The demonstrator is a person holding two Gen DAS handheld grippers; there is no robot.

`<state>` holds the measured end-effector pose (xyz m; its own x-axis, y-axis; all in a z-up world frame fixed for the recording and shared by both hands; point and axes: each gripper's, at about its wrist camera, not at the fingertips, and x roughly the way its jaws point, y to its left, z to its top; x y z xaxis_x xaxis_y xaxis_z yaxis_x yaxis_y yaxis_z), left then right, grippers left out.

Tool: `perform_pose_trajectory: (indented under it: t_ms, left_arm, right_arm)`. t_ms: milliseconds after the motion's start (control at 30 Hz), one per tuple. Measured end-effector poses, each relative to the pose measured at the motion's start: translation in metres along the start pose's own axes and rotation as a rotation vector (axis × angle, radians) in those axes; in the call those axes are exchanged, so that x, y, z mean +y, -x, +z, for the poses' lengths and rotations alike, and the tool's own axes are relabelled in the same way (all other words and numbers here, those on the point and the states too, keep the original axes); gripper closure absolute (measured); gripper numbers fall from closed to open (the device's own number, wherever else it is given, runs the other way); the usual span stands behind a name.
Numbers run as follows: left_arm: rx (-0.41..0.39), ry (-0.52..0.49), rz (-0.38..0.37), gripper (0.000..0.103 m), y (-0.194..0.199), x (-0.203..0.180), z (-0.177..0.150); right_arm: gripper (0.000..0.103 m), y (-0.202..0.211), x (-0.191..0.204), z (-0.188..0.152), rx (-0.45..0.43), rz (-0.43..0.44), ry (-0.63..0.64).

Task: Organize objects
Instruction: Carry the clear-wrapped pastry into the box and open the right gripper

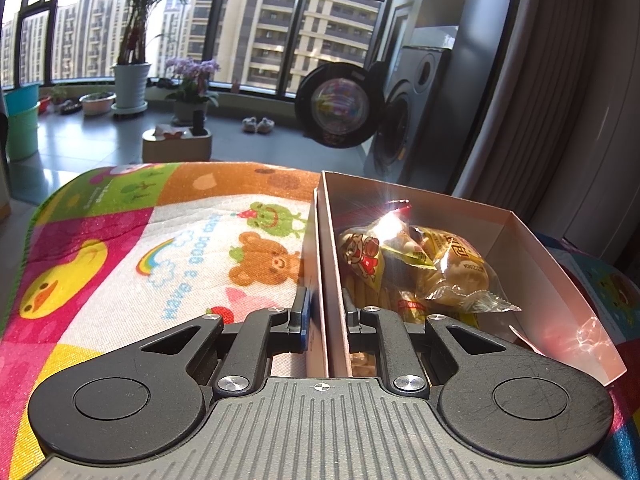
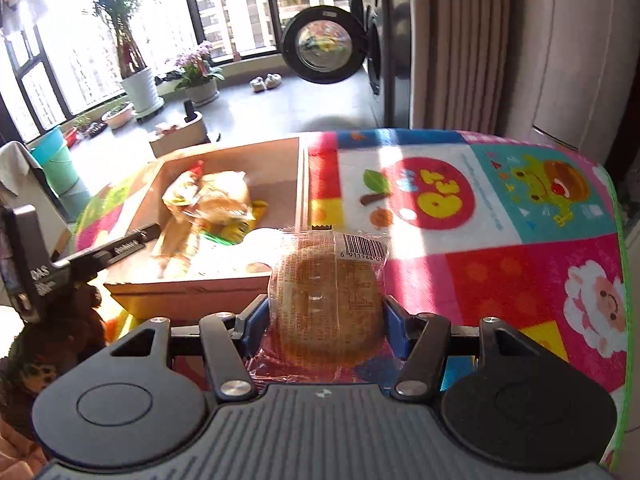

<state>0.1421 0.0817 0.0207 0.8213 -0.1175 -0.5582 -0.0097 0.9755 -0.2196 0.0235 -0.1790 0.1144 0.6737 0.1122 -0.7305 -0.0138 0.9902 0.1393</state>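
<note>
Right gripper (image 2: 326,312): nearest item in the right wrist view, blue-padded fingers (image 2: 394,320) clamped on either side of a round wrapped bun (image 2: 326,300), barcode end pointing away from the camera. It hangs above the cartoon-print mat (image 2: 500,248), just right of the cardboard box (image 2: 192,292) and close to its near right corner.

Left gripper (image 1: 324,316): jaws narrow, pinching the left wall of the cardboard box (image 1: 326,264), one finger outside, one inside. Judged to be steadying the box for the drop.

Cardboard box: open-topped, resting on the mat. Contents: several wrapped snack packets (image 1: 420,264) heaped toward the middle and near end; strong glare hides detail on some. Bare floor shows at the far right corner inside the box.

Step in hand, as judged: carrying the bun over the right wall and setting it inside.

Handling notes:
- Lift the bun clear of the box rim before moving left; the crinkly wrapper tail could snag on the wall.
- Aim for the bare patch inside the far right corner rather than the heap, so the bun does not roll off.
- Keep the clamp light; soft bread will likely squash.
- Hold the left pinch firm so the light box does not slide on the mat.
- Release only once the bun is low inside.
</note>
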Motion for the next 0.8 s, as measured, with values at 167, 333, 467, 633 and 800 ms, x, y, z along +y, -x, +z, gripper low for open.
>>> perform_pose_trajectory:
  t_ms: [167,333,467,633,800]
  left_arm:
    - [-0.001,-0.001,0.001,0.087,0.000,0.000,0.000]
    - [0.000,0.002,-0.001,0.087,0.001,0.000,0.000]
    - [0.004,0.008,-0.006,0.087,0.000,0.001,0.001]
    - [0.007,0.007,-0.006,0.086,0.000,0.000,0.000]
    - [0.007,0.006,-0.005,0.086,0.000,-0.001,-0.001]
  right_arm:
    - [0.044,-0.027,0.037,0.053,-0.055,0.100,0.040]
    - [0.044,-0.099,0.050,0.093,-0.027,0.056,0.019]
    - [0.044,-0.148,0.044,0.102,0.050,0.050,-0.046]
    - [0.040,-0.161,0.045,0.099,0.030,0.017,-0.018]
    - [0.034,-0.152,0.042,0.094,0.009,0.019,-0.010]
